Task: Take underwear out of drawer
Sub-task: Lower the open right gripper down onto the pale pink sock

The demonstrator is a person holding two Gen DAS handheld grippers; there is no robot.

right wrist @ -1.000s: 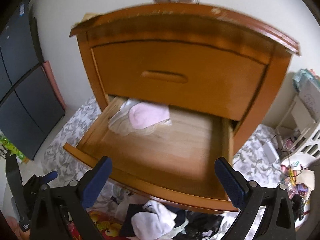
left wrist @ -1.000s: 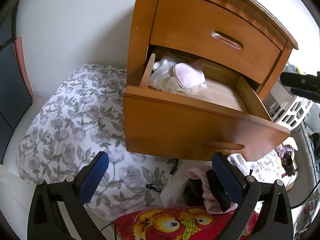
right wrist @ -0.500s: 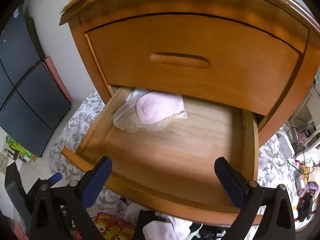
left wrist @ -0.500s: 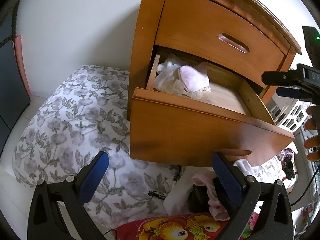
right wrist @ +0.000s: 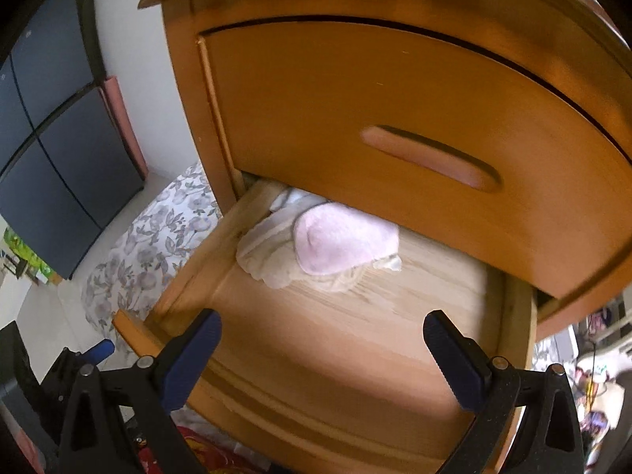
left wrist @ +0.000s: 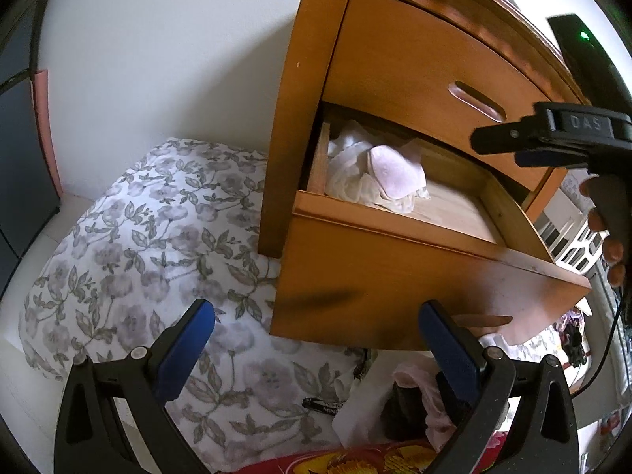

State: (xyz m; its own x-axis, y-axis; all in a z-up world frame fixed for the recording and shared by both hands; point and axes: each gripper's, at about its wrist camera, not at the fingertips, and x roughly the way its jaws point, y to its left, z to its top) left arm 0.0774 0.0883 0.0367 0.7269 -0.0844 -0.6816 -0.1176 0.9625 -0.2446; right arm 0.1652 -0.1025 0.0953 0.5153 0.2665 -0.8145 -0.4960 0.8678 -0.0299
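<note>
The lower drawer (left wrist: 395, 272) of a wooden nightstand stands pulled out. A bundle of white and pale pink underwear (left wrist: 379, 175) lies in its back left corner, also seen in the right wrist view as underwear (right wrist: 320, 247) on the drawer's bare wooden floor (right wrist: 355, 335). My right gripper (right wrist: 322, 351) is open, hovering over the drawer's front half, short of the bundle; in the left wrist view the right gripper (left wrist: 493, 138) comes in from the right above the drawer. My left gripper (left wrist: 316, 343) is open and empty, low in front of the drawer.
The upper drawer (right wrist: 395, 126) is shut and overhangs the back of the open one. A floral quilt (left wrist: 138, 260) covers the floor left of the nightstand. Loose clothes (left wrist: 418, 407) and a red printed cloth (left wrist: 355, 458) lie below the drawer. Dark cabinets (right wrist: 47, 150) stand at the left.
My right gripper has moved forward and down over the open drawer, closer to the underwear. The left gripper has drawn nearer to the drawer front. Both stayed open.
</note>
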